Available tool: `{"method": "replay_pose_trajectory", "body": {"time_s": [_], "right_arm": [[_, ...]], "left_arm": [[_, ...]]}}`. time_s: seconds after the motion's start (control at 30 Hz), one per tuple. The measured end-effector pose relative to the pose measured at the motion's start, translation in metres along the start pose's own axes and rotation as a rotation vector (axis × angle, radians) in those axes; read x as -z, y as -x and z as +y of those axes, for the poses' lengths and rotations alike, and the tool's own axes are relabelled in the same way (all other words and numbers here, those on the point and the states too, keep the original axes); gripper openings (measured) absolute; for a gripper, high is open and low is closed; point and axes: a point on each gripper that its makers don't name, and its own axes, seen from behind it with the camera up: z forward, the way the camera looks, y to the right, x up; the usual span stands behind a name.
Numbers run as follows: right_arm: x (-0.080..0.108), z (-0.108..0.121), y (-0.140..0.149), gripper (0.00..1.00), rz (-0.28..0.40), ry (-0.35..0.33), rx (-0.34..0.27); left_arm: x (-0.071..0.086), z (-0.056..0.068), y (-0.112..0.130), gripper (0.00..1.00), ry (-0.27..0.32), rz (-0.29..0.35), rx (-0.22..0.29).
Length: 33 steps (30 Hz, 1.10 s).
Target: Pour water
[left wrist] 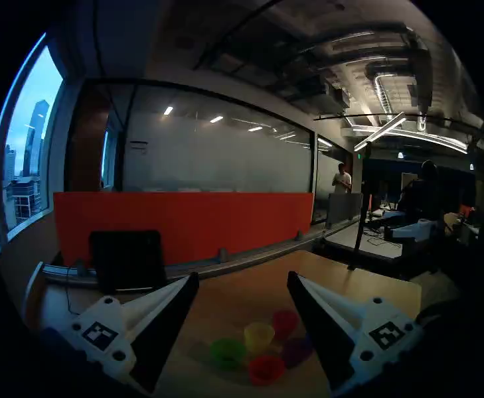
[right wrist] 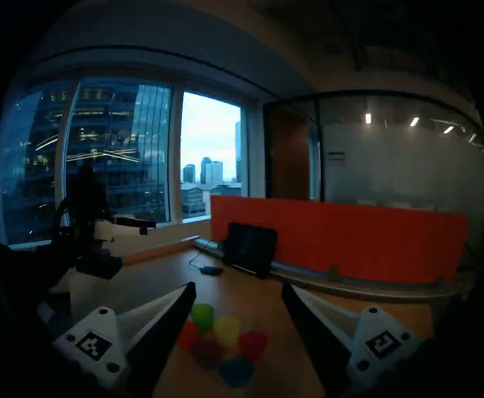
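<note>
Cups [left wrist: 258, 338]: a tight cluster of small coloured ones on the table [left wrist: 348, 272], toward its near edge and well apart from the orange divider [left wrist: 182, 222] along the far edge. All stand upright; I cannot tell whether any holds water.

Left gripper [left wrist: 242, 275]: fingers spread wide, holding nothing, hanging above and just short of the cluster. Right gripper [right wrist: 237, 286]: likewise wide apart and empty, aimed at the same cups [right wrist: 226, 331] from another side.

Step, my judgement: approach, before any grasp. Nothing is lifted and no pouring has begun. Next move calls for choosing a source cup, lowering one gripper around it without knocking its touching neighbours, and closing gently. The cups look light and would tip easily.

View differences: the left gripper view gives five cups (green, yellow, two red, purple), plus the office beyond with a person [left wrist: 341, 179] standing far off. The right gripper view gives a blue cup [right wrist: 236, 371] nearest me, city windows [right wrist: 208, 152], and a dark tablet [right wrist: 249, 249] propped at the far edge with a cable [right wrist: 202, 262] beside it.
</note>
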Motion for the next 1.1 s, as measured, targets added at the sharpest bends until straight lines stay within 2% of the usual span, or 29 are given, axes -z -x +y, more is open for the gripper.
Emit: {"method": "replay_pose_trajectory", "body": {"time_s": [0.27,0.5,1.1], "right_arm": [[0.0,-0.002,0.025,1.0,-0.081,-0.03,0.037],[0.0,-0.003,0.059,1.0,-0.155,-0.053,0.05],[-0.015,0.002,0.143,1.0,-0.305,-0.099,0.068]], "left_arm": [[-0.003,-0.003,0.013,0.99,0.021,-0.032,-0.051],[-0.006,-0.005,0.034,0.99,0.044,-0.079,-0.073],[-0.034,-0.014,0.124,0.99,0.093,-0.248,-0.132]]}}
